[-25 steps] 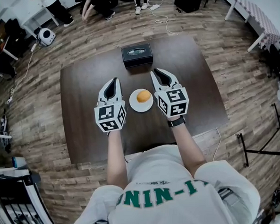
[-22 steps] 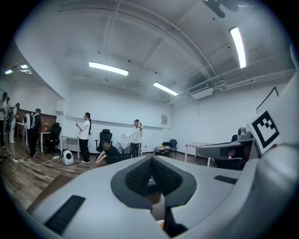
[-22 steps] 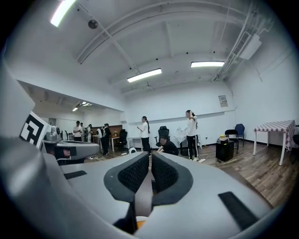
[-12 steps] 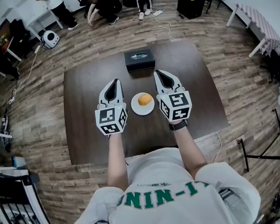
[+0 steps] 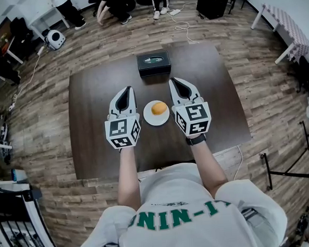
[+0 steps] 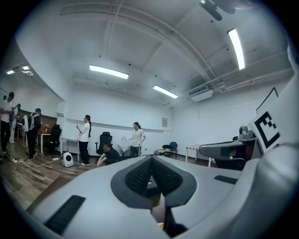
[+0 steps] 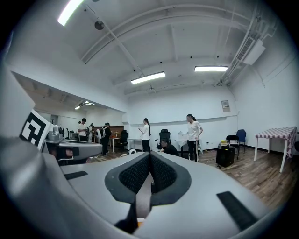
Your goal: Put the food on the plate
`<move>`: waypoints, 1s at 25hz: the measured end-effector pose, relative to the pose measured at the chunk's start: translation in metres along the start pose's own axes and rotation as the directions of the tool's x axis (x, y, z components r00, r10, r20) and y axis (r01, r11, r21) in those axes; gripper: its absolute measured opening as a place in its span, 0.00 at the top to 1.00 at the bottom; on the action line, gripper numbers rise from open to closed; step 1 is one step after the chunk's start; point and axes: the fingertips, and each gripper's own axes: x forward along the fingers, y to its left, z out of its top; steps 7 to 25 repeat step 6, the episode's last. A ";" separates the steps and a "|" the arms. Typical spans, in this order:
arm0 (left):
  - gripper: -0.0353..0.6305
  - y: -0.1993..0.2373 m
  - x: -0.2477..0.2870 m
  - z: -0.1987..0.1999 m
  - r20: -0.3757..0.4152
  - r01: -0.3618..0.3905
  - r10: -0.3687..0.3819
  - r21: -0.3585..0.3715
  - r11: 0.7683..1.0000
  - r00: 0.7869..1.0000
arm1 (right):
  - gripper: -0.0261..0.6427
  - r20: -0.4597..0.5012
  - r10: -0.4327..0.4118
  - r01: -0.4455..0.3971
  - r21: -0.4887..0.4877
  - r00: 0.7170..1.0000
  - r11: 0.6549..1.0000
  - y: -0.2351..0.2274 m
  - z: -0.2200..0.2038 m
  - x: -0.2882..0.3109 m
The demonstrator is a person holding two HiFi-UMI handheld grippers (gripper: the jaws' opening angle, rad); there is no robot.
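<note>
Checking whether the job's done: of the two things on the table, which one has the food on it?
The round white plate: the orange food lies on it. The black box stands apart behind it.

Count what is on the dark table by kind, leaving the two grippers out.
White plate: 1
Orange food item, on the plate: 1
Black box: 1
Total: 3

plate 1 [image 5: 148,119] | food 1 [image 5: 159,108] | black box 1 [image 5: 153,63] | table 1 [image 5: 93,98] | grippers 2 — left [image 5: 126,89], right [image 5: 173,81]
</note>
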 end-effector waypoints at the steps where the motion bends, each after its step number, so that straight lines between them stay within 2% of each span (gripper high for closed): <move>1: 0.93 -0.001 0.002 -0.002 -0.003 -0.001 0.001 0.000 1.000 1.000 | 0.94 -0.001 0.001 -0.001 0.000 1.000 1.000 -0.001 -0.001 0.001; 6: 0.93 -0.004 0.014 -0.011 -0.015 -0.007 0.007 0.000 1.000 1.000 | 0.94 -0.010 -0.002 0.002 0.003 1.000 1.000 -0.014 -0.010 0.008; 25: 0.93 -0.004 0.014 -0.011 -0.015 -0.007 0.007 0.000 1.000 1.000 | 0.94 -0.010 -0.002 0.002 0.003 1.000 1.000 -0.014 -0.010 0.008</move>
